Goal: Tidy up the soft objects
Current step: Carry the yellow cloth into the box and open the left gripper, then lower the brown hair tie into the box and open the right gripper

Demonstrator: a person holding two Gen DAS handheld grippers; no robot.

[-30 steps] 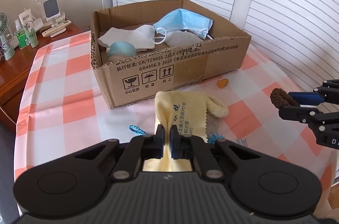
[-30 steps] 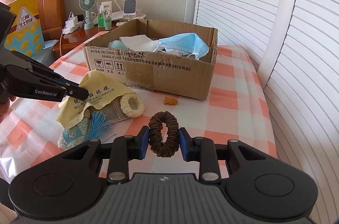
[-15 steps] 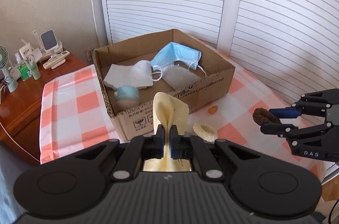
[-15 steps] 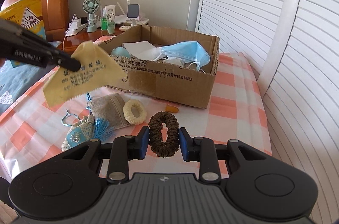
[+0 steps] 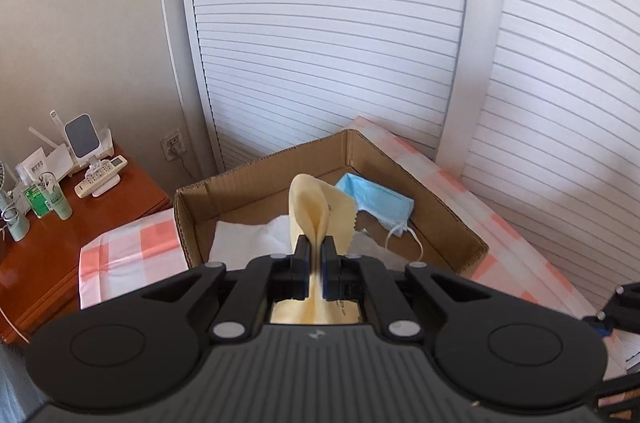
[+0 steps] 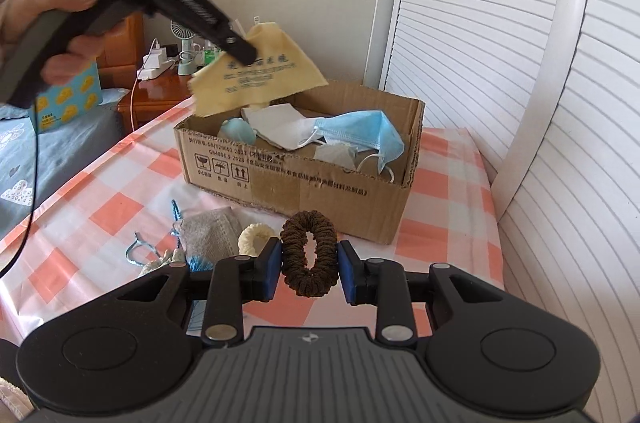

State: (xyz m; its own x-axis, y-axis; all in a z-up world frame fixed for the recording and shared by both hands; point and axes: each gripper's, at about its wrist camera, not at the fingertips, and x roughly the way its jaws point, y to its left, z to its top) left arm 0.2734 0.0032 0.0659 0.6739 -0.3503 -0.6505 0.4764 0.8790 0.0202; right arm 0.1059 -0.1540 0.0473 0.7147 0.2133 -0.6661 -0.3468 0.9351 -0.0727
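Two soft things are in the air over the checked table (image 6: pixel 120 203), and both look nearly weightless. Largest is the box (image 6: pixel 340 191), open-topped cardboard, stiff enough to take drops without shifting; a blue mask (image 6: pixel 360 131) and white cloths already lie in it. Next, the yellow cloth (image 6: pixel 260 75): thin, limp, and slippery-looking. The left gripper (image 5: pixel 316 259) is clamped tight on one folded edge, so the cloth droops free above the box's near-left corner. It should fall flat once let go, though a loose corner could catch the rim. Smaller, the brown scrunchie (image 6: pixel 308 259): springy and squashy. The right gripper (image 6: pixel 308 265) holds it across the ring, jaws narrow, low over the table, just short of the box. A grey pouch (image 6: pixel 210 235) and a cream scrunchie (image 6: pixel 256 237) wait on the table; pinch each at an edge or across the band.
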